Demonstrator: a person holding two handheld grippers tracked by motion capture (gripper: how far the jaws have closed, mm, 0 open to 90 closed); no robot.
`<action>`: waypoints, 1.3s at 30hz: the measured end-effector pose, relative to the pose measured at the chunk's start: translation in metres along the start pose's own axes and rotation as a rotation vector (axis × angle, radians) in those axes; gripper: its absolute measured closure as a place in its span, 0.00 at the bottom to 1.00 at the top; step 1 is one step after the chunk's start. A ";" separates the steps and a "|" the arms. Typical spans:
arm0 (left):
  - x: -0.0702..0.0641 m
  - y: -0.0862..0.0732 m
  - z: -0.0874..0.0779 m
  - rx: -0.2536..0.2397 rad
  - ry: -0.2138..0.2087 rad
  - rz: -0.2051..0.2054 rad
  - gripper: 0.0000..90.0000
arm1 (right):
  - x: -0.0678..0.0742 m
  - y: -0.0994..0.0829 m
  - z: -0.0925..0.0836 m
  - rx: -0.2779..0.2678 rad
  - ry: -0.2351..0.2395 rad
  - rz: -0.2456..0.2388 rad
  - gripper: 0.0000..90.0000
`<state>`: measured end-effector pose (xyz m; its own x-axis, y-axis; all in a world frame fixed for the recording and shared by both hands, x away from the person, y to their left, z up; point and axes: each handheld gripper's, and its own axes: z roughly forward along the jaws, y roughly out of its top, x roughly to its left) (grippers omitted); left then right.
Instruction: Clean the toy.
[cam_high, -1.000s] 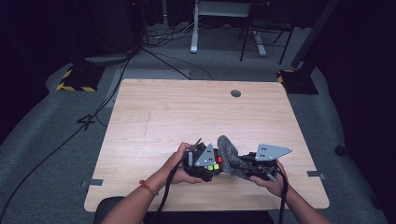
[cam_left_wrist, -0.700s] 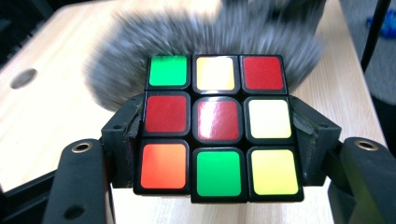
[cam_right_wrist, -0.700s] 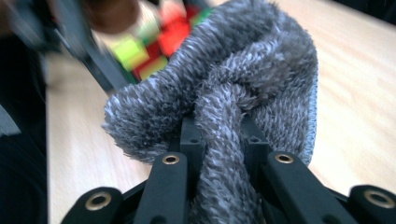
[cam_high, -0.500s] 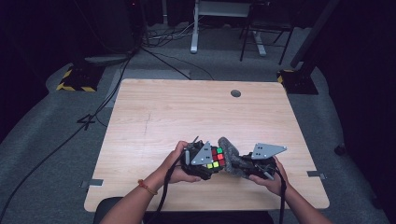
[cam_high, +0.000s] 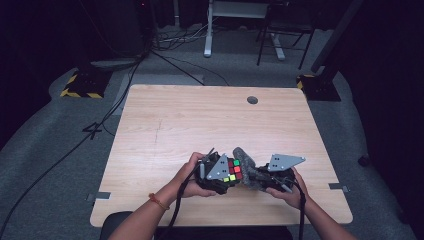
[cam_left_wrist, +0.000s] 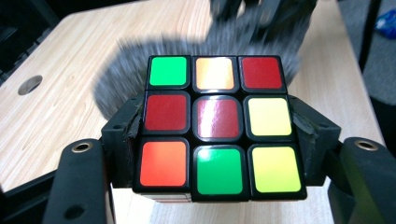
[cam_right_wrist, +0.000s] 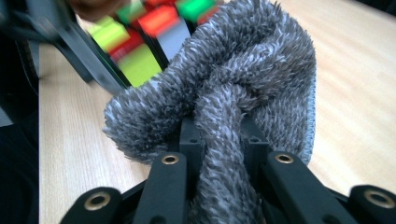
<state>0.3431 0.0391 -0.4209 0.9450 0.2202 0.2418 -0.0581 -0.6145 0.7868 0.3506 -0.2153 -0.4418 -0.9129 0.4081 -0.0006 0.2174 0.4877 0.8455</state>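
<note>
My left gripper (cam_high: 227, 175) is shut on a Rubik's cube (cam_left_wrist: 217, 126) with red, green, yellow and orange stickers; both jaws press its sides. The cube (cam_high: 233, 170) is held just above the front of the wooden table (cam_high: 200, 125). A fluffy grey cloth (cam_right_wrist: 224, 102) is bunched between the jaws of my right gripper (cam_right_wrist: 223, 135), which is shut on it. In the high view the grey cloth (cam_high: 246, 169) lies against the cube's right side, with my right gripper (cam_high: 255, 177) behind it. The cloth (cam_left_wrist: 140, 65) also shows blurred behind the cube.
A round cable hole (cam_high: 252, 100) sits near the table's far edge. Cables (cam_high: 100, 125) run over the grey floor at the left, beside a yellow-and-black striped base (cam_high: 80, 87). Chair and desk legs (cam_high: 270, 45) stand beyond the table.
The cube has turned in my left gripper so its coloured face points more upward. The cloth in my right gripper has come in against the cube's right side.
</note>
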 end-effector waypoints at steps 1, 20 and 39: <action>0.000 -0.001 0.000 -0.006 0.003 -0.001 0.37 | -0.001 -0.001 0.000 -0.009 0.010 0.008 0.85; -0.003 0.005 0.004 -0.015 0.000 0.020 0.37 | 0.007 0.007 -0.015 -0.061 -0.010 -0.017 0.85; -0.004 0.006 0.008 -0.004 -0.007 0.033 0.36 | 0.010 0.006 -0.019 -0.148 0.037 -0.003 0.86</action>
<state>0.3417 0.0286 -0.4215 0.9449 0.1940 0.2638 -0.0909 -0.6186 0.7805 0.3364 -0.2226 -0.4265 -0.9262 0.3767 0.0141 0.1637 0.3683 0.9152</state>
